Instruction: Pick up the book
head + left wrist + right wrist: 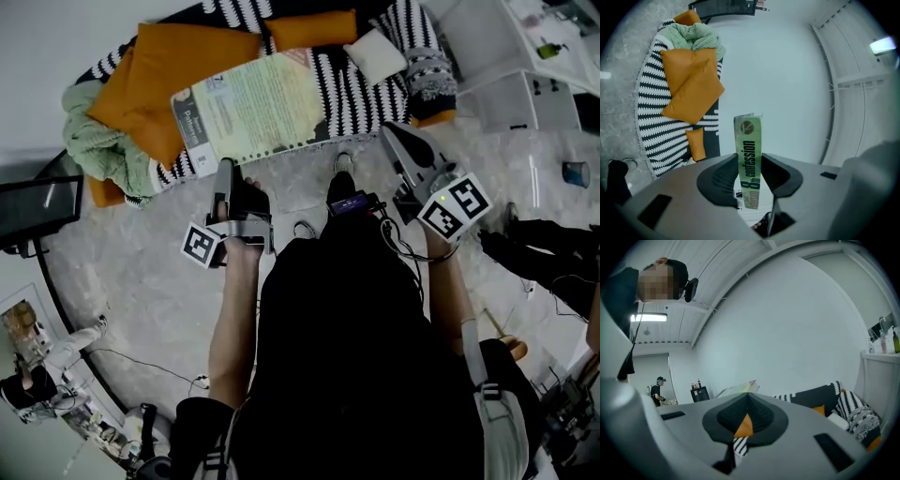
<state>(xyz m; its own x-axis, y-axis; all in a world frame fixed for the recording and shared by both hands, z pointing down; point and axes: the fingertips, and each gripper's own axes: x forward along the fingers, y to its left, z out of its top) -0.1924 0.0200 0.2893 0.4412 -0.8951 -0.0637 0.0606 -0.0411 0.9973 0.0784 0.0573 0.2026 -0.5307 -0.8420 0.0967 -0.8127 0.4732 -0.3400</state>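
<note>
The left claw (225,173) grips the book (248,108) at its spine, flat in the air by the striped couch (356,89), a pale green paperback with dark lettering, while the right claw (398,141) is closed and empty.

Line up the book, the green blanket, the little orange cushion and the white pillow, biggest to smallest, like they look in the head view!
1. book, though it is raised nearer the camera
2. green blanket, partly covered
3. little orange cushion and white pillow: too alike to rank
</note>
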